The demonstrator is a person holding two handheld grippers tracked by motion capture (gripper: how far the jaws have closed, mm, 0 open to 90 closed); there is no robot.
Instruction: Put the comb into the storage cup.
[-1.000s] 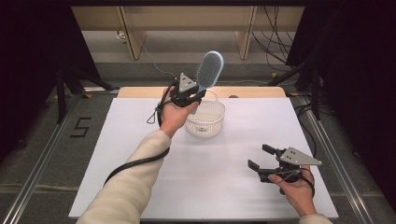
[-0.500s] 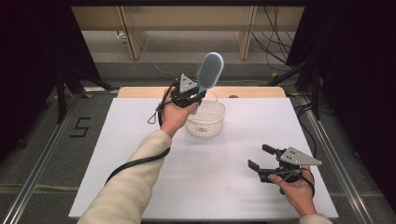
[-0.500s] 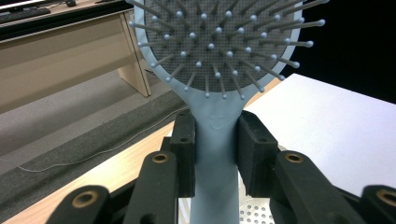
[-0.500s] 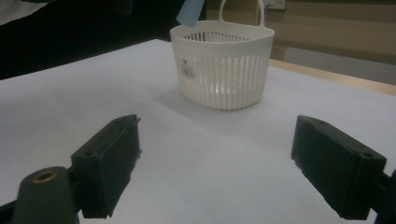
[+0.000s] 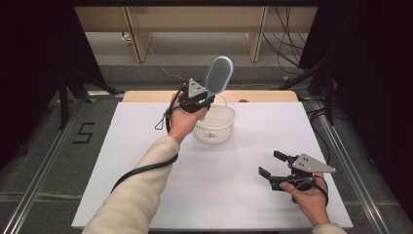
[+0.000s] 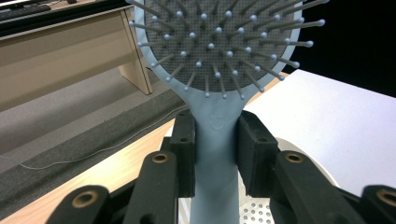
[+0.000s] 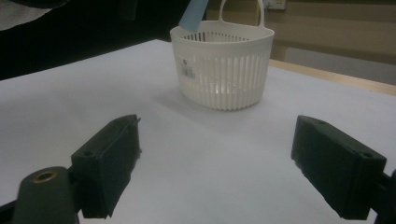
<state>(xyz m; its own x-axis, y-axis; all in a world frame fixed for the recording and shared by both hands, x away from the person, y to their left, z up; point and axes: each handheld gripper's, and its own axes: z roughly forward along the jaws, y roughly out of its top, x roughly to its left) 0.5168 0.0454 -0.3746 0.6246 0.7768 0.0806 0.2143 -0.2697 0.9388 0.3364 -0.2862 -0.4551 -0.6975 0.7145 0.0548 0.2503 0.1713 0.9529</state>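
Note:
A light blue hairbrush (image 5: 218, 74) stands upright above the white slatted basket (image 5: 215, 123), its bristled head (image 6: 219, 42) at the top. My left gripper (image 5: 203, 101) is shut on the hairbrush handle (image 6: 215, 140), both pads pressed against it, with the handle's lower end (image 7: 193, 15) over the basket's rim (image 7: 219, 35). My right gripper (image 5: 272, 164) rests low at the table's near right, open with nothing between its pads (image 7: 112, 158), pointing toward the basket.
The white table top (image 5: 146, 161) has a wooden strip (image 5: 146, 96) along its far edge. Beyond it lie grey floor, cables (image 5: 285, 29) and pale furniture legs (image 5: 139, 39). A black cable (image 5: 141, 170) trails from the left gripper along the sleeve.

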